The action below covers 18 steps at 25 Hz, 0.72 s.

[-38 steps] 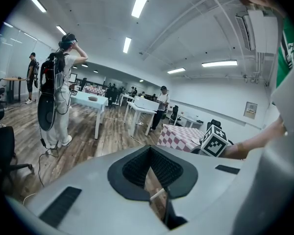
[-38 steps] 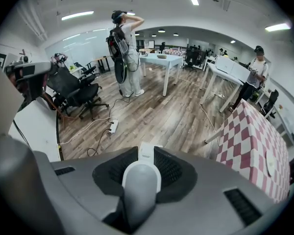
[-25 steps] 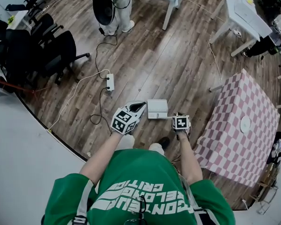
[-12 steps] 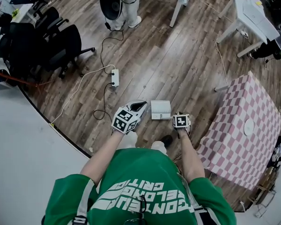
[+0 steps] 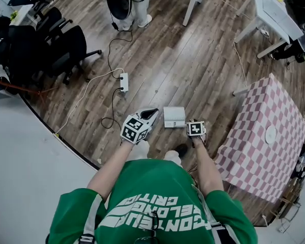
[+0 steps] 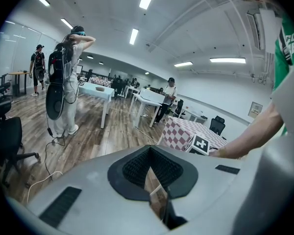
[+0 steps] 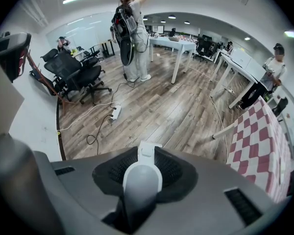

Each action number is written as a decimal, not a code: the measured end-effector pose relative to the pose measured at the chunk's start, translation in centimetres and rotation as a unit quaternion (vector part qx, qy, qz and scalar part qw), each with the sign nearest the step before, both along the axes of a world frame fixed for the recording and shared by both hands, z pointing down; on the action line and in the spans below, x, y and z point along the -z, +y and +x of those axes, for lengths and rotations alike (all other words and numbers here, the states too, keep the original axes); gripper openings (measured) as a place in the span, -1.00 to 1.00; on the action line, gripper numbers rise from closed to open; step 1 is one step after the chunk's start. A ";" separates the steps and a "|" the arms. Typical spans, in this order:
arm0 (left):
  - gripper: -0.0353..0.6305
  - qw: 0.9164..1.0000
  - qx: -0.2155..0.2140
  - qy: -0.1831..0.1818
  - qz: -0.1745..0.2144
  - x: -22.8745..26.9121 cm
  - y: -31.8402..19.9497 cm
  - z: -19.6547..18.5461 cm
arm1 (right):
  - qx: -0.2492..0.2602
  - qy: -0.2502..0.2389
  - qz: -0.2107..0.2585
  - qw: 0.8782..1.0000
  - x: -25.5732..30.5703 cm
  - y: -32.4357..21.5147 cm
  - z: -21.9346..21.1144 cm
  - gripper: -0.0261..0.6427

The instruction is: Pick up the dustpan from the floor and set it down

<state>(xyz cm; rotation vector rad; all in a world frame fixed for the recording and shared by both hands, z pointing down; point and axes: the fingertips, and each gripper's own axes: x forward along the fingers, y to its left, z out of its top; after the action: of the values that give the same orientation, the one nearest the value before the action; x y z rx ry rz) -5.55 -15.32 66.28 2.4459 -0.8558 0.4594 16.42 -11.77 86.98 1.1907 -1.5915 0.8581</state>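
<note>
The dustpan (image 5: 174,117) is a white pan with a grey handle, low over the wood floor just ahead of my feet. My right gripper (image 5: 193,125) points steeply down at the pan's right side. In the right gripper view its jaws (image 7: 142,177) are shut on the grey handle (image 7: 141,187), and the white pan end (image 7: 149,153) sticks out past them. My left gripper (image 5: 151,112) hangs just left of the pan without touching it. Its jaws (image 6: 156,182) stand together with only a thin slit, and nothing is held.
A power strip (image 5: 124,81) with trailing cables lies on the floor to the far left. Black office chairs (image 5: 56,44) stand at the left, and a pink checkered table (image 5: 267,131) is close on the right. White tables (image 5: 274,14) and a standing person (image 5: 124,4) are farther off.
The right gripper has sunk a little toward the floor with the dustpan in it. The left gripper has stayed beside the pan.
</note>
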 end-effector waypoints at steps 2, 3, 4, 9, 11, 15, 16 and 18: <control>-0.88 1.000 -0.002 0.000 0.002 0.1 0.0 0.3 | -0.002 0.001 -0.004 1.000 0.2 -0.1 0.1 -0.60; -0.88 1.000 -0.002 0.000 0.002 0.1 0.0 0.4 | -0.003 0.000 -0.008 1.000 0.2 -0.1 0.1 -0.60; -0.88 1.000 -0.002 0.000 0.002 0.0 0.0 0.5 | -0.004 -0.001 -0.012 1.000 0.2 0.0 0.1 -0.60; -0.88 1.000 -0.005 0.001 0.003 0.3 -0.1 0.7 | -0.020 -0.024 -0.029 0.999 -0.1 0.7 0.1 -0.59; -0.88 1.000 -0.004 0.001 0.004 0.4 -0.1 0.7 | -0.024 -0.034 -0.032 0.999 -0.1 0.9 0.1 -0.51; -0.88 1.000 -0.007 0.001 0.004 0.4 0.1 1.1 | -0.035 -0.049 -0.022 0.998 0.6 0.8 0.2 -0.42; -0.88 1.000 -0.009 0.000 0.003 0.3 0.2 1.3 | -0.039 -0.052 -0.015 0.998 1.0 0.5 0.2 -0.41; -0.88 1.000 -0.012 0.001 0.003 0.4 0.2 1.6 | -0.045 -0.058 -0.002 0.997 1.8 0.1 0.3 -0.41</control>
<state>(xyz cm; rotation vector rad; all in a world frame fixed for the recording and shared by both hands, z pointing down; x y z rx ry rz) -3.96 -15.08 65.92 2.4636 -0.8289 0.4634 16.70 -11.71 85.18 1.2373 -1.6383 1.0045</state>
